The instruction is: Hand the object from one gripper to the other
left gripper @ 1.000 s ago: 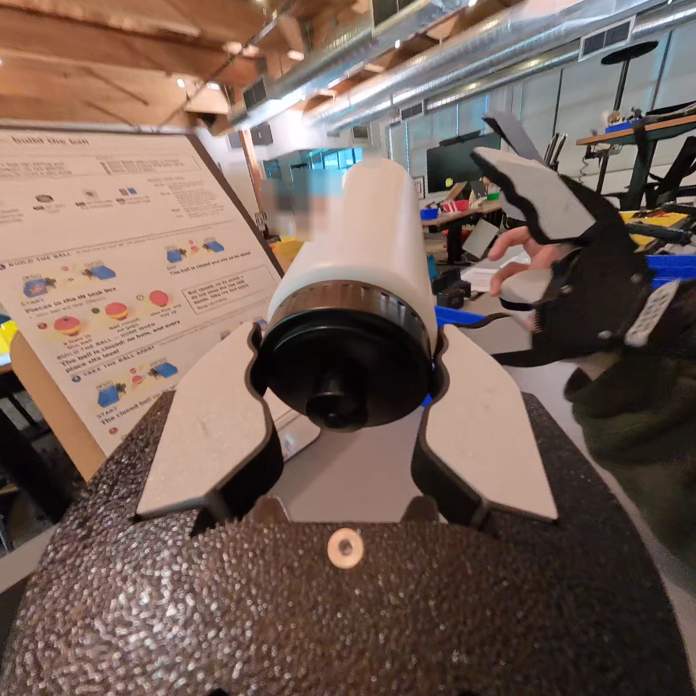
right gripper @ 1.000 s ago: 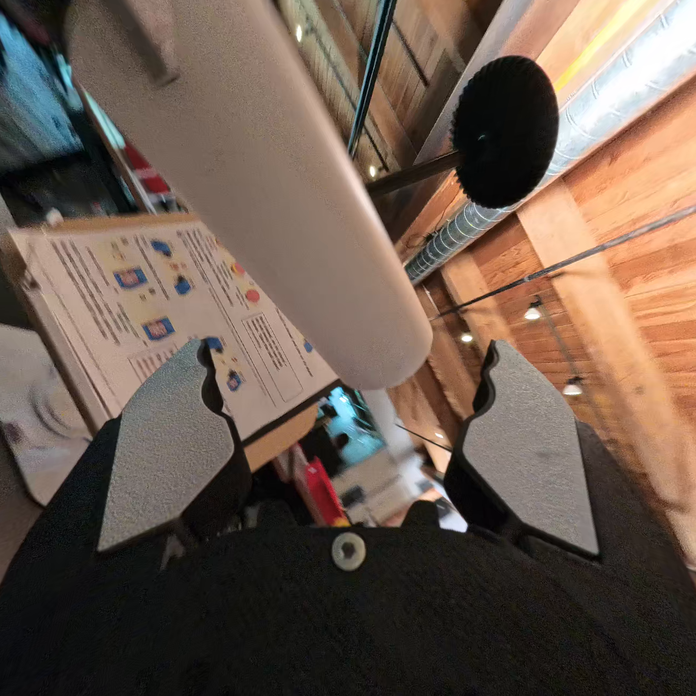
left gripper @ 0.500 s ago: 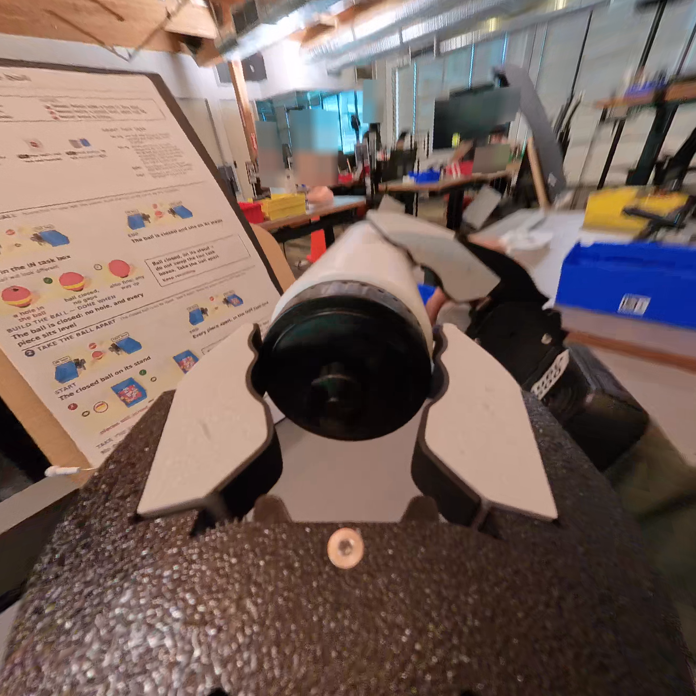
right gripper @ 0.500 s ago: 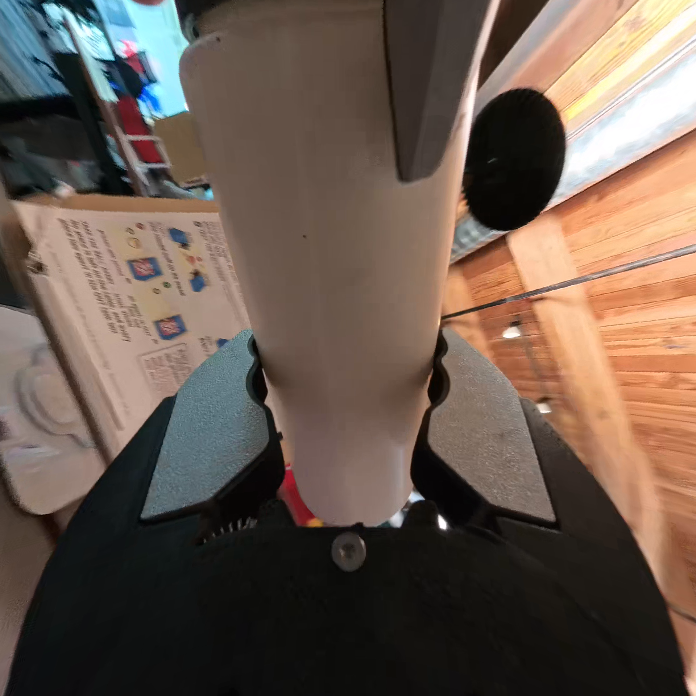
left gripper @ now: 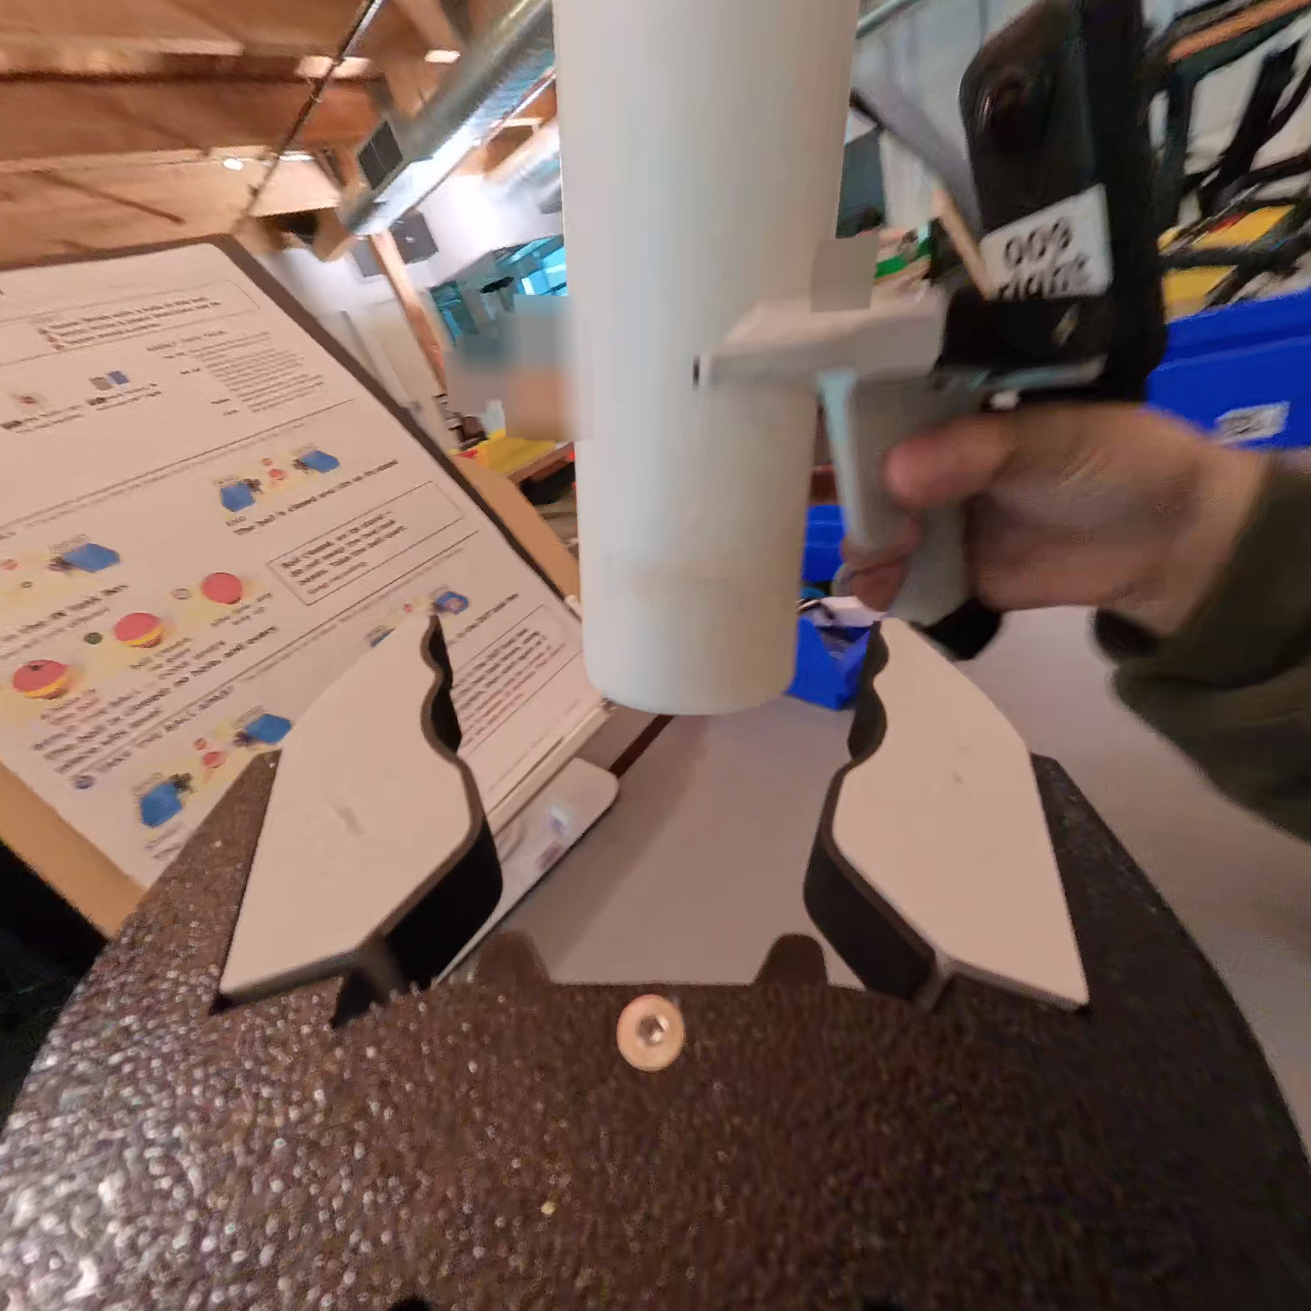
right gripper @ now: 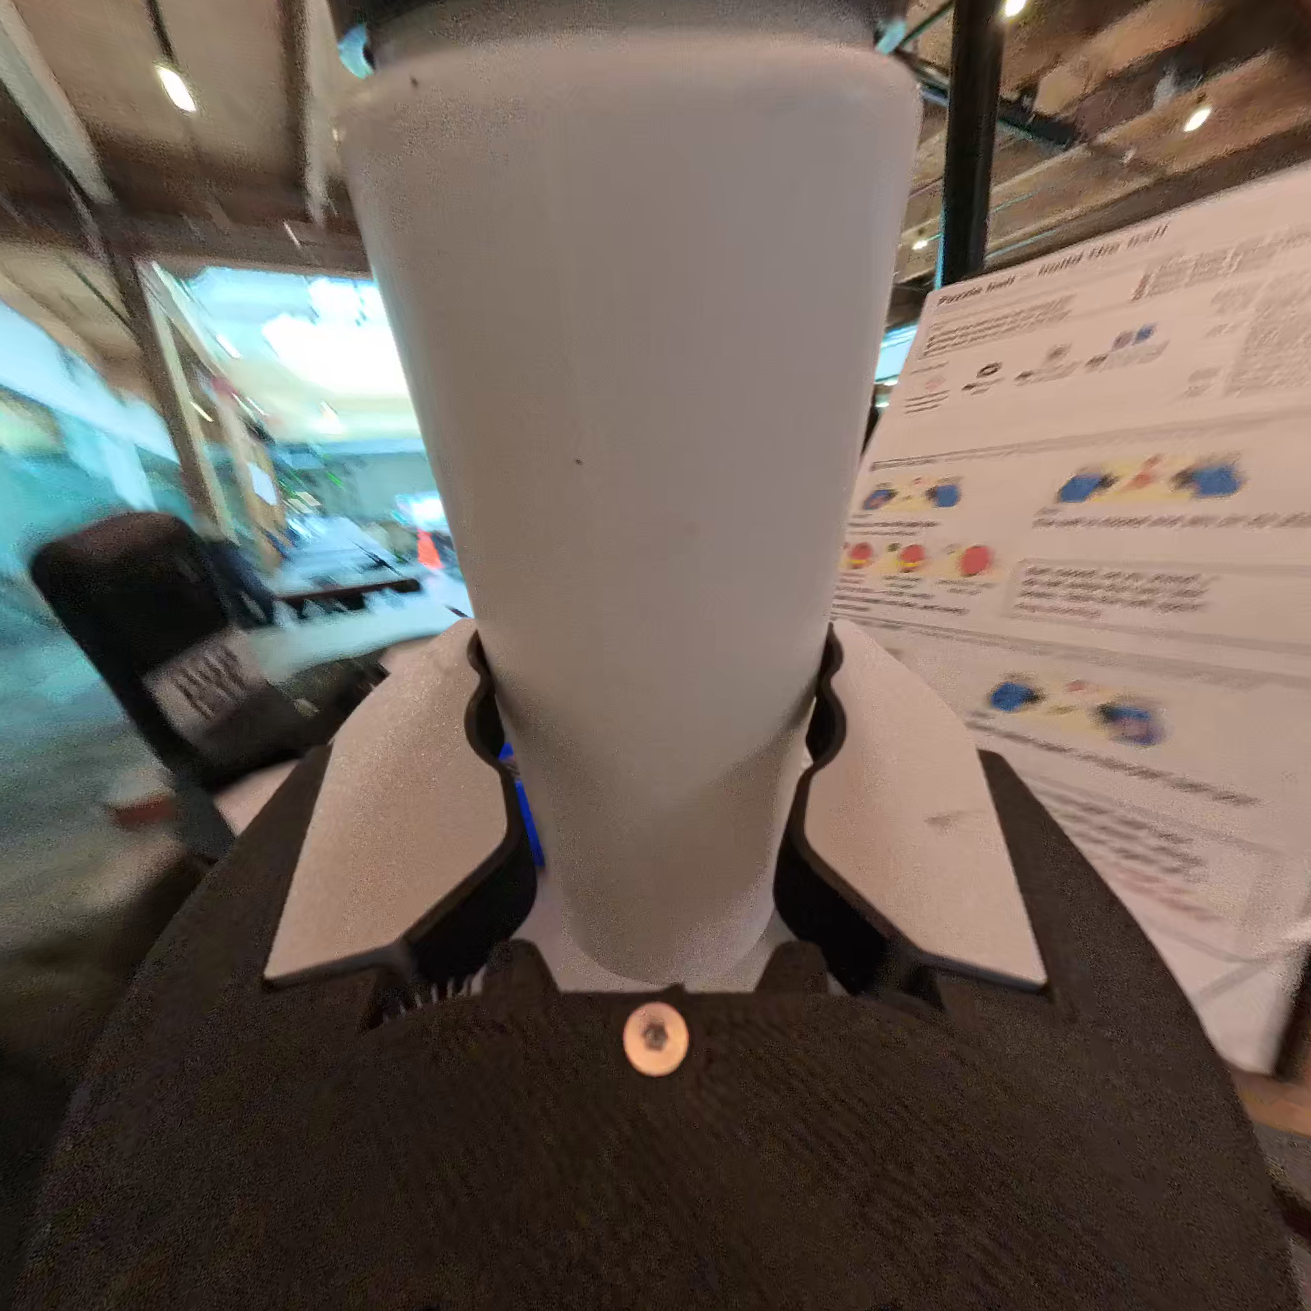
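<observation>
The object is a white bottle (left gripper: 699,340) with a black cap that is out of view now. In the left wrist view it hangs upright, bottom end down, just above and ahead of my left gripper (left gripper: 649,638), which is open and empty. The right gripper (left gripper: 773,340) reaches in from the right and is clamped on the bottle's side, held by a hand (left gripper: 1064,525). In the right wrist view my right gripper (right gripper: 653,653) is shut on the bottle (right gripper: 638,426), which fills the gap between the jaws.
A slanted instruction board (left gripper: 213,532) stands at the left, also seen at the right of the right wrist view (right gripper: 1099,532). A grey table (left gripper: 681,851) lies below. Blue bins (left gripper: 1234,362) sit behind the hand. A black chair (right gripper: 142,624) is at the left. Spacing between my two grippers at the tips: around 7 centimeters.
My left gripper has opened and let go of the bottle's capped end. The right gripper, which closed on the bottle, now holds it alone and has turned it upright above the left jaws.
</observation>
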`<state>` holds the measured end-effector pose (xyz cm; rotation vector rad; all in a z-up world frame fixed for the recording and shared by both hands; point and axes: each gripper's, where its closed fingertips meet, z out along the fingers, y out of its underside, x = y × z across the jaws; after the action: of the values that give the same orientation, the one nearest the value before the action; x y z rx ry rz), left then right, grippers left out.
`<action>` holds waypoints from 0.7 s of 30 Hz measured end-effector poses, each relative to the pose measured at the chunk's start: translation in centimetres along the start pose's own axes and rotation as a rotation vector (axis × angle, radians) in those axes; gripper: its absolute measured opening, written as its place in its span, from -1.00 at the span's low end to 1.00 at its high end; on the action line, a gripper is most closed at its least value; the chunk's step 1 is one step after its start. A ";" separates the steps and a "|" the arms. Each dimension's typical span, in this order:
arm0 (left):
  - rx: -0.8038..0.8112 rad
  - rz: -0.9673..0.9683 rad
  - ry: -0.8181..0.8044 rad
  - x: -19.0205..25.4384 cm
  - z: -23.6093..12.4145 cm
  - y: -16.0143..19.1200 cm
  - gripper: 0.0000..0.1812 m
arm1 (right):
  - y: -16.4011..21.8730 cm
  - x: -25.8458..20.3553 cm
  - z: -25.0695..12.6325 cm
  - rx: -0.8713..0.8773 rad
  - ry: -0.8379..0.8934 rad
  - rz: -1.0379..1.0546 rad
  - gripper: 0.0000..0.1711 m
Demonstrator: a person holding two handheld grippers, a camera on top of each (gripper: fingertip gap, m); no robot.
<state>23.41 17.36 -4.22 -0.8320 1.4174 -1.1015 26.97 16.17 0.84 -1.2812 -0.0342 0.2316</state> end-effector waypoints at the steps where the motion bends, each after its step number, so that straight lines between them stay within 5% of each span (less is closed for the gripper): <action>1: -0.010 0.036 -0.040 -0.2 0.5 0.5 0.17 | -0.1 -0.3 0.0 0.015 -0.029 0.081 0.02; 7: -0.104 0.115 -0.137 0.9 2.8 2.0 0.13 | 0.6 -1.2 1.2 0.026 -0.057 0.266 0.01; 10: -0.112 0.196 -0.255 0.0 2.9 2.2 0.07 | 1.1 -1.6 1.6 -0.004 -0.042 0.257 0.02; 16: -0.120 0.201 -0.223 0.1 3.2 2.7 0.04 | 1.5 -1.5 1.2 -0.074 -0.035 0.183 0.02; 18: -0.073 0.130 -0.150 0.8 3.1 2.1 0.04 | 0.5 -0.9 0.5 -0.035 -0.003 0.115 0.17; 21: 0.010 -0.125 0.179 3.5 2.3 1.1 0.03 | -1.3 -0.4 -1.2 0.029 -0.067 0.186 0.42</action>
<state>25.25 14.03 -6.37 -0.8407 1.5218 -1.3041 27.01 14.59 1.77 -1.2479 0.0313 0.4326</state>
